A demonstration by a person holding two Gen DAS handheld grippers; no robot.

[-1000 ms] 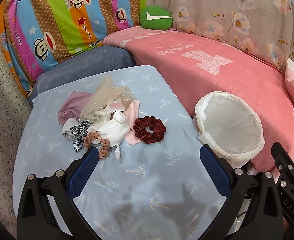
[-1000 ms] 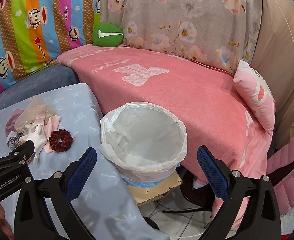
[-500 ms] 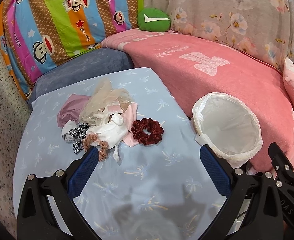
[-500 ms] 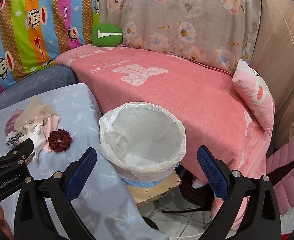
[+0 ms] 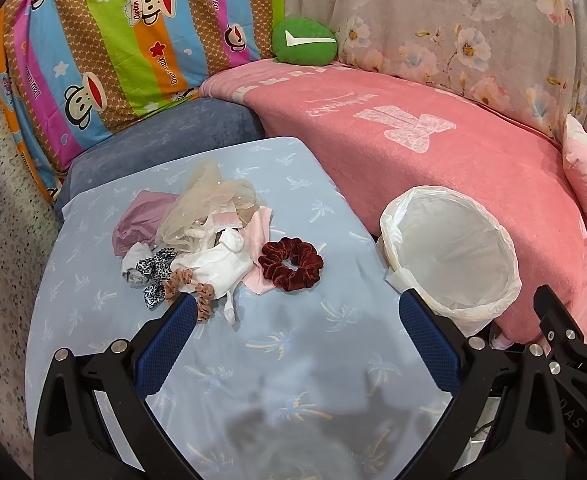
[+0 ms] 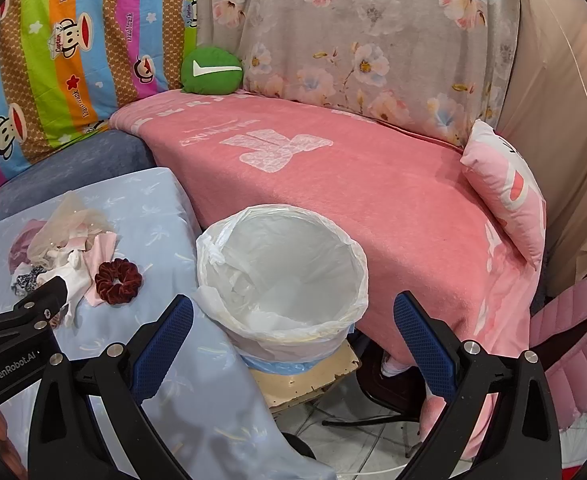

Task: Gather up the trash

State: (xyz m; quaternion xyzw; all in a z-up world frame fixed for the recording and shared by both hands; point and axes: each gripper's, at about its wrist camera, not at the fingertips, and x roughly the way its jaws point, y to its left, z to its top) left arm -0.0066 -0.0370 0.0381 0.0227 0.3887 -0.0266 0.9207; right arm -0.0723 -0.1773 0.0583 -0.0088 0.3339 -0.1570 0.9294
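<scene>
A heap of fabric scraps [image 5: 197, 232] [image 6: 61, 240] lies on the light blue table cover [image 5: 253, 344], with a dark red velvet scrunchie [image 5: 291, 266] [image 6: 116, 276] at its right edge and a brown scrunchie [image 5: 195, 290] at its near side. A bin lined with a white plastic bag [image 5: 451, 256] [image 6: 281, 276] stands just off the table's right edge. My left gripper [image 5: 293, 312] hovers open above the table, short of the heap. My right gripper [image 6: 293, 314] is open over the near rim of the bin. Both hold nothing.
A pink blanket [image 5: 433, 148] covers the sofa behind the bin, with a green cushion [image 5: 304, 42] and a pink pillow [image 6: 509, 192]. The bin rests on a low board [image 6: 305, 376] above tiled floor. A pink chair [image 6: 573, 320] stands at far right.
The left gripper has pulled back and risen slightly, so the heap and bin look a little smaller. The right gripper has barely moved. Both stay open.
</scene>
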